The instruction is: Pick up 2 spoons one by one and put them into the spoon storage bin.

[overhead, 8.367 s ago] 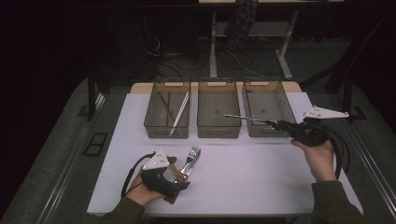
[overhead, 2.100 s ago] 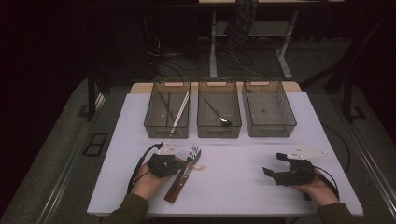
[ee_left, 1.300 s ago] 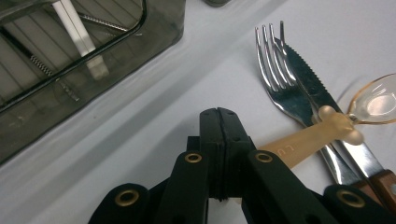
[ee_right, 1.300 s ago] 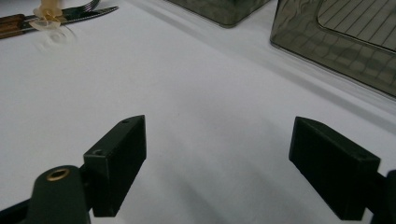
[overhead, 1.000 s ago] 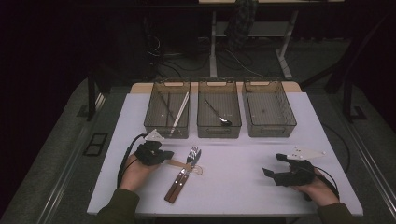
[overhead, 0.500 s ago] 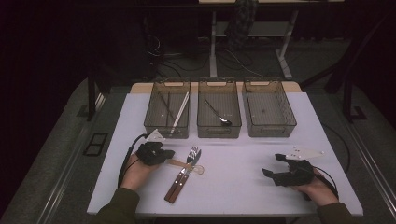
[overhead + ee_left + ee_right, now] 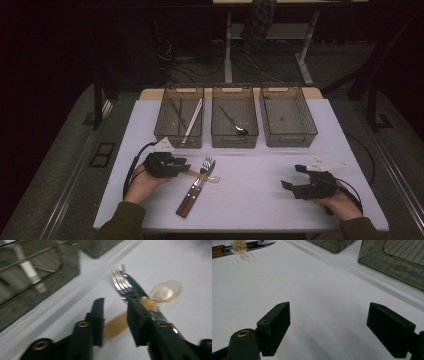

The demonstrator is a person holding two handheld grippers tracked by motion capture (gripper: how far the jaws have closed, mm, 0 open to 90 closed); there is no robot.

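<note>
1. Three bins sit at twelve o'clock: the left bin [image 7: 178,117] holds long utensils, the middle bin [image 7: 235,117] a spoon.
2. The fork [image 7: 206,165] and knife [image 7: 192,194] lie under the plastic spoon [image 7: 202,176].
3. The left hand [image 7: 141,181] lies on the table [image 7: 250,200]. The right gripper [image 7: 295,186] rests open, well apart at three o'clock.
4. The left gripper [image 7: 184,167] has just been opening; the plastic spoon's handle lies loose between its jaws.

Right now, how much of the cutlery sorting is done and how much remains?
Done: chopsticks lie in the left bin, a metal spoon in the middle bin. In hand: the left gripper, jaws just opening, straddles the plastic spoon handle. Left: fork and knife on the table; the right bin looks empty.
</note>
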